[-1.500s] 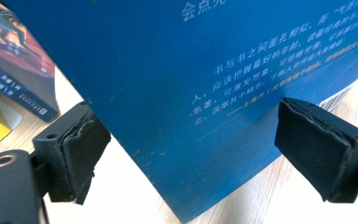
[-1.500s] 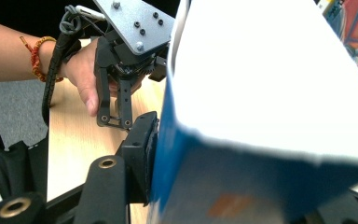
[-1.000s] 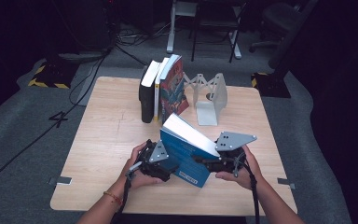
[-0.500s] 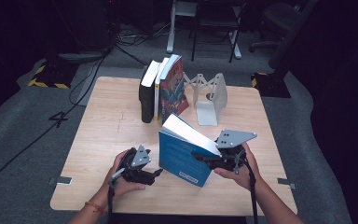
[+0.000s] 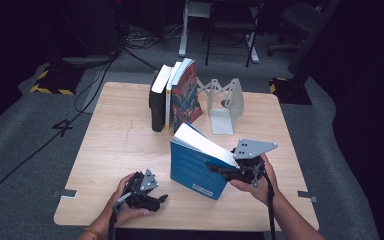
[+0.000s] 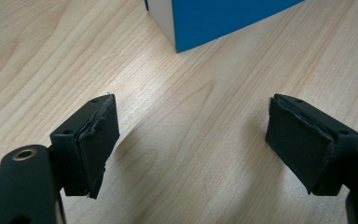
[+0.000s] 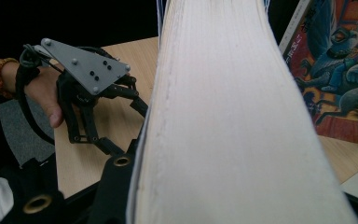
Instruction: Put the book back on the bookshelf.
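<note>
While my left gripper (image 5: 161, 199) sits low at the table's (image 5: 125, 145) near edge, jaws wide with only bare wood between them, just short of the blue book's (image 5: 194, 167) corner, my right gripper (image 5: 214, 169) clamps that book's page edge, propping it tilted near the table's middle. Beyond: three upright books (image 5: 172, 97) and a white bookend (image 5: 225, 105).

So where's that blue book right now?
In the high view the blue book stands tilted on the table's near right, clamped by the right tool, in front of the upright books.
</note>
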`<act>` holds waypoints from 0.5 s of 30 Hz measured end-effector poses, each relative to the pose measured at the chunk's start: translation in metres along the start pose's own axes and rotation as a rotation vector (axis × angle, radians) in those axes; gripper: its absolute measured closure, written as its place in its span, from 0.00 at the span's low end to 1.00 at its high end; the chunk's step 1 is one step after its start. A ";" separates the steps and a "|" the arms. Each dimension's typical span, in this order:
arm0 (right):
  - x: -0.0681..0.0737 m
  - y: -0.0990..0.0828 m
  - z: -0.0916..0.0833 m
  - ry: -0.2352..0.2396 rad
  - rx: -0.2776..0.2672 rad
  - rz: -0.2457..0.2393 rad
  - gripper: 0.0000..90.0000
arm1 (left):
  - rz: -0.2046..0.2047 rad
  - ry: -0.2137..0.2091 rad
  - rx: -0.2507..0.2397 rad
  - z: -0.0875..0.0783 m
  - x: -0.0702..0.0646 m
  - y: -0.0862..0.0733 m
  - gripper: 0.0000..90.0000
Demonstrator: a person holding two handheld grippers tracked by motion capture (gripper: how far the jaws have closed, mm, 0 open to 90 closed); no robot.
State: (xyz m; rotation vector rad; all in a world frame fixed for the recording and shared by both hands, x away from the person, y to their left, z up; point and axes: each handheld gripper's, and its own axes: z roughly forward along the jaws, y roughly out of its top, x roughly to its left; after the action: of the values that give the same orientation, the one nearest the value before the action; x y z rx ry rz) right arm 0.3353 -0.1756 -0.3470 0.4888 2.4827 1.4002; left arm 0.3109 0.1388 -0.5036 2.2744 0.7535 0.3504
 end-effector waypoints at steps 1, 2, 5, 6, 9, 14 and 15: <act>0.000 0.000 0.000 0.001 0.001 0.000 0.67 | -0.004 -0.006 -0.004 0.000 0.001 0.000 0.19; 0.000 0.000 0.000 0.001 0.001 0.000 0.67 | -0.009 -0.014 0.000 0.001 0.002 0.000 0.19; 0.000 0.000 0.000 0.001 0.004 0.000 0.67 | -0.026 -0.030 0.005 0.001 0.004 0.000 0.19; 0.000 0.001 0.000 0.001 0.006 0.000 0.67 | -0.031 -0.032 0.006 0.002 0.004 0.000 0.19; 0.000 0.001 -0.001 0.001 0.008 -0.004 0.67 | -0.033 -0.037 0.007 0.002 0.005 0.000 0.18; -0.002 0.003 -0.002 -0.008 0.021 0.004 0.68 | -0.034 -0.037 0.007 0.002 0.005 0.000 0.18; -0.002 0.005 -0.003 -0.012 0.029 0.006 0.68 | -0.034 -0.036 0.007 0.002 0.005 0.000 0.18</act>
State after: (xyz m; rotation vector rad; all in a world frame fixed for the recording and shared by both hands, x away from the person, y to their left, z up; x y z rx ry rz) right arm 0.3368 -0.1760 -0.3412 0.5092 2.4977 1.3609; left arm 0.3156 0.1412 -0.5048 2.2654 0.7745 0.2903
